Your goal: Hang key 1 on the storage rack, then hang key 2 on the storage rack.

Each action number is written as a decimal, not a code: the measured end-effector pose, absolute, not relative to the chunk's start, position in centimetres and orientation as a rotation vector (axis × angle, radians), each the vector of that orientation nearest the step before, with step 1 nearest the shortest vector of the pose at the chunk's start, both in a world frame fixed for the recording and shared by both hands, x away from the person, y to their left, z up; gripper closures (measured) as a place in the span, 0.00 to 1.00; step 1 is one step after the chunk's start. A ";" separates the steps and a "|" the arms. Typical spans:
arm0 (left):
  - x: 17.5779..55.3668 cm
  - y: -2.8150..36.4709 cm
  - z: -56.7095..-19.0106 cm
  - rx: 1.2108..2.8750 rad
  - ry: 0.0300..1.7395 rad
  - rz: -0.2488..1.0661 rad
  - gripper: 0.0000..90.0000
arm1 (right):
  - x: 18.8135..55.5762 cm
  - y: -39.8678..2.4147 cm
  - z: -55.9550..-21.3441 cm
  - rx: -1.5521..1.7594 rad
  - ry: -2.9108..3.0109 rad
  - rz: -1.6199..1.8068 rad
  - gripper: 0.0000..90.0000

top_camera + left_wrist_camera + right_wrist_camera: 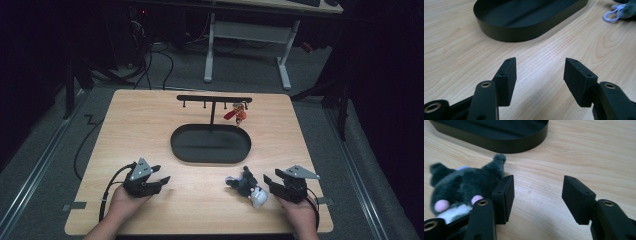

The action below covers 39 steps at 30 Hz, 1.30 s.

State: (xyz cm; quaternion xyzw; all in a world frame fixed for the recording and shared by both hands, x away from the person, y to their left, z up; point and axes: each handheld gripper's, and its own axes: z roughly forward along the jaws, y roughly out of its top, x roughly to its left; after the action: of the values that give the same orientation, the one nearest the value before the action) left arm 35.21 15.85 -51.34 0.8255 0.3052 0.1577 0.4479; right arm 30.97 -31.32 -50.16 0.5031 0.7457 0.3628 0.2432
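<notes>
A dark grey plush toy (246, 184) with white and pink patches lies on the wooden table (200, 210) at the front right. My right gripper (267, 181) sits just to its right, held low over the table. In the right gripper view the plush toy (461, 185) rests against the outside of the left jaw, and the right gripper (537, 192) is open with bare wood between the jaws. My left gripper (164, 180) is at the front left, also open; in its own view the left gripper (539, 72) holds nothing. The plush toy (627, 10) and its white loop show far off there.
A black oval tray (176, 146) lies mid-table, seen as a dark wall in the gripper views (511, 33) (499, 145). Behind it stands a black peg rack (214, 98) with a red and orange keychain (239, 114) hanging near its right end.
</notes>
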 end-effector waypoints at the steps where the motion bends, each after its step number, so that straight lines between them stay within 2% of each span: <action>1: 35.1 15.8 -51.2 2.041 0.741 0.392 0.48 | 31.1 -31.2 -50.0 1.375 2.054 0.959 0.47; 17: 35.1 15.6 -50.9 2.040 0.697 0.385 0.47 | 32.2 -30.7 -48.9 1.559 2.248 0.656 0.40; 39: 34.4 14.9 -51.0 2.077 0.667 0.383 0.47 | 33.6 -30.2 -46.8 1.527 2.435 0.434 0.38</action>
State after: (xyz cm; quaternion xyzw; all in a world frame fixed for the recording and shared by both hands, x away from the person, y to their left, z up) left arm 34.41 14.87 -50.96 0.8389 0.2692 0.1548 0.4469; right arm 33.57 -30.19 -46.77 0.5216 0.8320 0.1484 0.1172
